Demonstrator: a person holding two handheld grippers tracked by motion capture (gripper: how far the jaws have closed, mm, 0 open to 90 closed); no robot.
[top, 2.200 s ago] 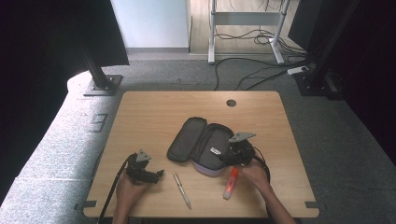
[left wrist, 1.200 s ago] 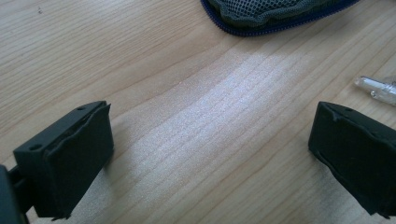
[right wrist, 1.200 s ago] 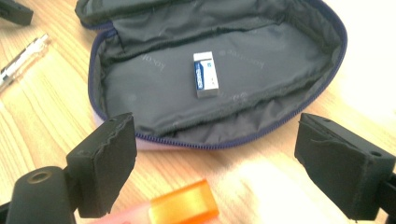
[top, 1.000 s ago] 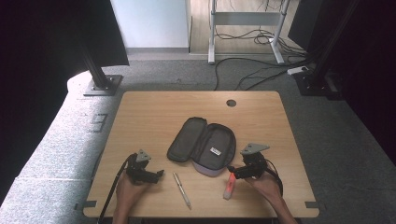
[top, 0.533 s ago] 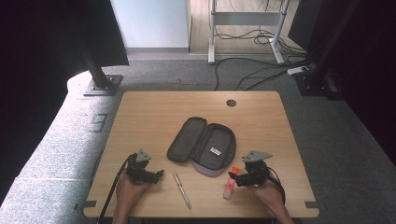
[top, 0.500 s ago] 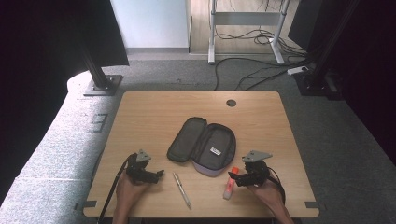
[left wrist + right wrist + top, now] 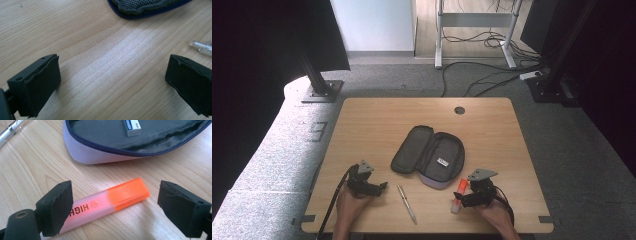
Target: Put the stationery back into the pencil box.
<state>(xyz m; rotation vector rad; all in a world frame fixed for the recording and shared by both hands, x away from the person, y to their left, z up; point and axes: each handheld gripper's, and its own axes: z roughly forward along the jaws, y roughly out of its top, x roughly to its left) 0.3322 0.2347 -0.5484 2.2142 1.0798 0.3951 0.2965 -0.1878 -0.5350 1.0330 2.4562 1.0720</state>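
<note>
On the wooden table [image 7: 362, 130] I count one open pencil case [image 7: 428, 155], one highlighter [image 7: 459, 195], one pen [image 7: 406, 203] and one eraser [image 7: 442, 161], plus two hand-held grippers. The case lies near the middle of the table with both halves spread flat, and the small white eraser rests inside its right half. The pen lies apart from the case, toward the near edge, between the two hands.

The highlighter, pink-bodied with an orange cap, lies flat on the wood just in front of the case's lilac edge. The right gripper [image 7: 460, 201] sits low over it with its jaws spread wide, one on each side of the highlighter; the pads do not press on it. The left gripper [image 7: 381, 187] rests near the table's left front, its jaws also wide apart with nothing but bare wood between them.

From above, the highlighter is a small streak partly covered by the gripper. The right gripper view shows much more: lettering on the highlighter's [image 7: 105, 203] body, the zip along the case [image 7: 100, 155], printing on the eraser [image 7: 132, 127] and one end of the pen [image 7: 10, 131] at the top left corner. The left gripper view adds the case's mesh-lined edge [image 7: 147, 8] at the top and the pen's clear tip [image 7: 201, 47] at the right.
</note>
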